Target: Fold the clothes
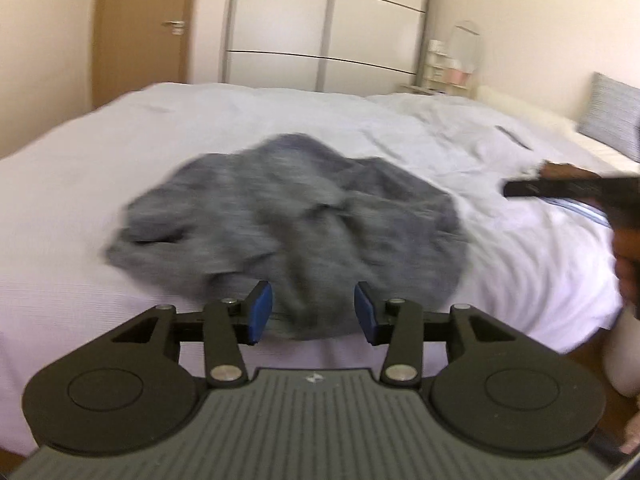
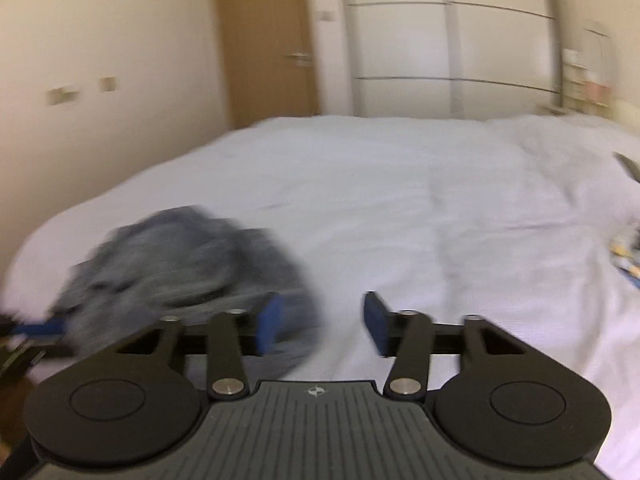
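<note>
Two grippers spread wide, both empty: left gripper (image 1: 314, 307) nearer, garment (image 1: 288, 220) crumpled on bed (image 1: 80, 184) directly ahead, near hem between its pads; right gripper (image 2: 323, 322) offset, garment ahead-left; long axis indeterminate.

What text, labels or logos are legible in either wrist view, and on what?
No readable text in either view.
Left tongs: small pale emblem on the grey body, a symbol and no letters.
Right tongs: same emblem, no letters.
Shelf items by the wall: too blurred to read.
Grey garment: no visible print.
</note>
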Demonstrator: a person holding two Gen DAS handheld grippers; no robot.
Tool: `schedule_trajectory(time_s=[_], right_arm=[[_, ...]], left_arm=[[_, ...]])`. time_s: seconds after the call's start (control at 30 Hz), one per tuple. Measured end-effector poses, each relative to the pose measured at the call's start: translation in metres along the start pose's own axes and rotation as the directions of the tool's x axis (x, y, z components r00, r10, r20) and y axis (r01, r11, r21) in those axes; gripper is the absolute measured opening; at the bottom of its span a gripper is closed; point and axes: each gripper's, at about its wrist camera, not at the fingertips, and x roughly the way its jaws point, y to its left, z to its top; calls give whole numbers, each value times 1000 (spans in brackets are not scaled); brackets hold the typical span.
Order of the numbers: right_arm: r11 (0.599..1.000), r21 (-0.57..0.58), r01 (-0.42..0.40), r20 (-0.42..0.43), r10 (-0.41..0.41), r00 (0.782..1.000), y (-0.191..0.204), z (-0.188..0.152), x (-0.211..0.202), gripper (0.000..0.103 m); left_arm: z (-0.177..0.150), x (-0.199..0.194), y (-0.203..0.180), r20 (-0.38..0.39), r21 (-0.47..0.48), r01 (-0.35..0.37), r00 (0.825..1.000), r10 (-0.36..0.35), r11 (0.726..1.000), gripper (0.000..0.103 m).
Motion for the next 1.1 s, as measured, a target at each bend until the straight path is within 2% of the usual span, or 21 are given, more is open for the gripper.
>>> schedule_trajectory(time_s=[0.07,0.1,0.17,0.23,0.3,0.37,0.4,0.43,0.47,0.6,0.67,0.73,0.9,1.0,1.07,1.1], right_arm=[[993,-63,-104,-6,104,995,31,7,16,83],[986,-93,-141,-9,141,990,47,12,26,87],[969,-143,-202,-34,199,979,79,22,53,89],[962,-157,-222,-76,212,974,91,27,83,89],[962,-143,-233,-126,216,968,98,29,109,86],[963,-104,-249,-164,231,959,95,31,120,33],[964,-96,-248,-153,232,961,91,32,115,26],[965,-87,-246,-143,233,962,87,33,109,13],[967,-78,-243,-129,232,964,82,35,102,7],[993,-57,-103,50,106,993,45,50,35,4],[999,-36,-21,142,26,990,26,57,0,4],[996,-9,86,201,-82,976,7,54,-22,4],[963,95,251,153,-263,952,-42,32,-52,5],[955,72,289,121,-296,948,-40,18,-55,9],[954,88,286,120,-295,948,-36,13,-54,26],[960,90,265,135,-276,952,-33,13,-54,31]], left_arm=[[7,-5,10,14,-16,-50,999,50,999,40],[11,-8,16,23,-24,-73,997,74,997,41],[19,-16,25,49,-22,-125,991,126,992,43],[25,-25,33,74,-22,-160,984,162,987,51],[26,-35,43,79,-27,-175,981,176,984,52],[25,-35,45,72,-15,-190,979,190,982,52],[23,-35,47,65,-11,-194,979,194,981,52],[20,-34,48,57,-9,-194,979,194,981,52],[18,-34,48,51,-7,-192,980,192,981,52],[17,-32,43,47,7,-161,986,160,987,52],[19,-26,36,56,20,-133,990,132,991,52],[22,-18,25,65,34,-94,994,91,995,52],[28,10,-9,43,123,-9,999,4,992,58],[29,34,-21,10,195,-19,1000,17,981,59],[31,49,-25,-6,238,-42,999,45,970,59],[34,54,-24,-10,241,-40,999,44,970,59]])
